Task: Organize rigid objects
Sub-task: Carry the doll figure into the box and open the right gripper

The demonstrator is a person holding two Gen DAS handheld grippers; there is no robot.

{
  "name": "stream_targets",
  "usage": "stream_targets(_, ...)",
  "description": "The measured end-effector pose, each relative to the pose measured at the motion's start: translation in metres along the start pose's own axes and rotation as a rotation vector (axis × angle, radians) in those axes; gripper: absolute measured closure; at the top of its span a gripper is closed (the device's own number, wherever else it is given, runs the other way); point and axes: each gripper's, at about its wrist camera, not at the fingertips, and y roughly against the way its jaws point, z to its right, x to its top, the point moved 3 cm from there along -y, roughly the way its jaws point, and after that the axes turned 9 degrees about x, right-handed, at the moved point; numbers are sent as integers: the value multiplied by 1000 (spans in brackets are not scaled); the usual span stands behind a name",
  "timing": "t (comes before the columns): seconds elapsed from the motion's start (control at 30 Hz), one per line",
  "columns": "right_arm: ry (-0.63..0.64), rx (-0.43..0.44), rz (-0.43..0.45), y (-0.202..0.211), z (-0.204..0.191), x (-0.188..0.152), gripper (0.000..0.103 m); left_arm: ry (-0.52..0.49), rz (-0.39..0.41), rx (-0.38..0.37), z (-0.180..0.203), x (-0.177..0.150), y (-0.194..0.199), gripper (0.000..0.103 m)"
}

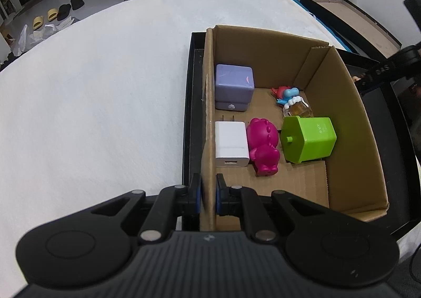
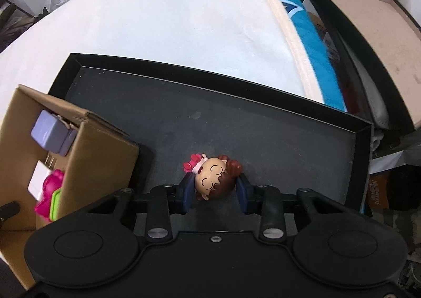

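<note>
My left gripper (image 1: pixel 209 194) is shut on the left wall of the cardboard box (image 1: pixel 209 119), one pad on each side. Inside the box lie a lilac case (image 1: pixel 234 86), a white charger (image 1: pixel 231 145), a magenta toy (image 1: pixel 263 148), a green container (image 1: pixel 307 139) and a small blue-and-red figure with a bottle (image 1: pixel 292 102). In the right wrist view my right gripper (image 2: pixel 215 192) is shut on a small doll figure (image 2: pixel 214 179) with a brown-haired head, lying on the black tray (image 2: pixel 184 114). The box (image 2: pixel 97 156) stands at the tray's left.
The tray sits on a white padded surface (image 1: pixel 92 100). A blue cloth (image 2: pixel 297 21) and a dark frame with a brown board (image 2: pixel 373 24) lie to the right. Shoes and bags (image 1: pixel 52 14) are on the floor far behind.
</note>
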Motion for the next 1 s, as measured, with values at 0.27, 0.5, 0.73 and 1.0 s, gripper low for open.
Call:
stream_targets(0.27, 1, -17, 19, 30, -2, -12, 70, 2, 6, -3, -1, -2, 4, 93)
stream_targets(0.5, 8, -33, 49, 55, -5, -21, 70, 7, 9, -10, -3, -3, 8, 93)
stream_targets(0.73, 34, -43, 77, 79, -15, -27, 70, 9, 31, -15, -4, -5, 16, 93)
stream_targets(1.0, 62, -39, 108, 100, -30, -29, 70, 10, 39, -21, -6, -6, 21, 94)
